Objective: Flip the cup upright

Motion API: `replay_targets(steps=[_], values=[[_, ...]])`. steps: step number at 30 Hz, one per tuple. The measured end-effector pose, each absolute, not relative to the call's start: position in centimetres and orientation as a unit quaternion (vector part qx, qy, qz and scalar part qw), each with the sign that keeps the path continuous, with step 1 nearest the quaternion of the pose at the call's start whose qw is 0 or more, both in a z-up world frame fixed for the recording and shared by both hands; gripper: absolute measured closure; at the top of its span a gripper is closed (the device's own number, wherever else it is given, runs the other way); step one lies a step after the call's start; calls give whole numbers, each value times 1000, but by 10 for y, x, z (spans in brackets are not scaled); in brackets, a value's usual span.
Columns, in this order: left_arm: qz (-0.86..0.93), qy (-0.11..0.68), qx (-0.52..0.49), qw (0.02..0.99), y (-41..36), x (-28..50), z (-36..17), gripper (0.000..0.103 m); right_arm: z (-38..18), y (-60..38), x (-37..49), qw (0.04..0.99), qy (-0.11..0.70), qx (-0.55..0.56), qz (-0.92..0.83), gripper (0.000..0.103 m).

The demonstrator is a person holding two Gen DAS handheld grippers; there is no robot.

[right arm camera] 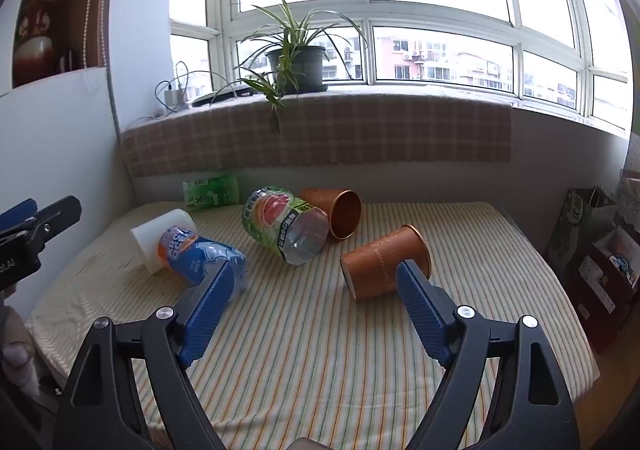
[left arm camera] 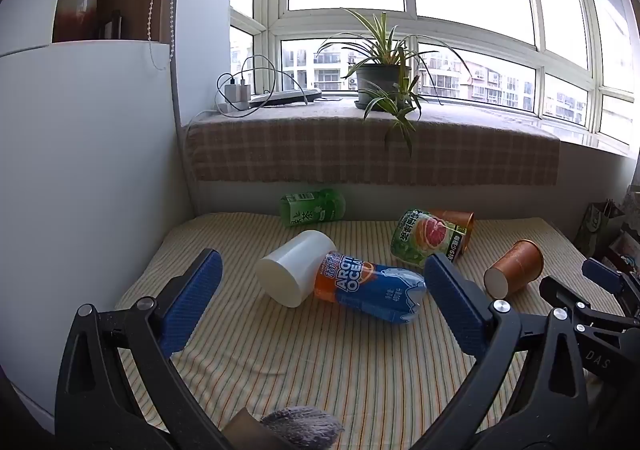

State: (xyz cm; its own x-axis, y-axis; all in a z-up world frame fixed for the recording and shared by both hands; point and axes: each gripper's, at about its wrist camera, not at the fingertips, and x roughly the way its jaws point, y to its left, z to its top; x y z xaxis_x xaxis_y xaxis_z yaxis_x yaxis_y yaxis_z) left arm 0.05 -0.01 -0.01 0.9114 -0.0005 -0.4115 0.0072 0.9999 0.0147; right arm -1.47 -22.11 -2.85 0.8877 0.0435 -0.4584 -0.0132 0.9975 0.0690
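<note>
Three cups lie on their sides on the striped cloth. A white cup [left arm camera: 290, 268] [right arm camera: 160, 240] lies at the left, touching a blue bottle. A copper cup [left arm camera: 514, 268] [right arm camera: 384, 266] lies nearest the right gripper. A second copper cup [left arm camera: 460, 224] [right arm camera: 336, 212] lies behind a green grapefruit bottle. My left gripper [left arm camera: 320, 290] is open and empty, above the cloth in front of the white cup. My right gripper [right arm camera: 316, 292] is open and empty, its right finger [right arm camera: 420, 306] just in front of the near copper cup.
A blue Arctic Ocean bottle [left arm camera: 372, 290] [right arm camera: 204, 256], a green grapefruit bottle [left arm camera: 426, 236] [right arm camera: 286, 226] and a green tea bottle [left arm camera: 312, 206] [right arm camera: 210, 190] lie on the cloth. A white cabinet [left arm camera: 80, 190] stands left. A plaid-covered sill with a potted plant [left arm camera: 382, 78] is behind. Boxes [right arm camera: 596, 258] sit right.
</note>
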Motion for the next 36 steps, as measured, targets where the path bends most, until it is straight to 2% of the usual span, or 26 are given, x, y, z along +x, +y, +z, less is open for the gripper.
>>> replay_targets(steps=[36], values=[[-5, 206, -1, 979, 4, 1, 0, 0, -32, -216, -10, 969, 246, 24, 18, 20]])
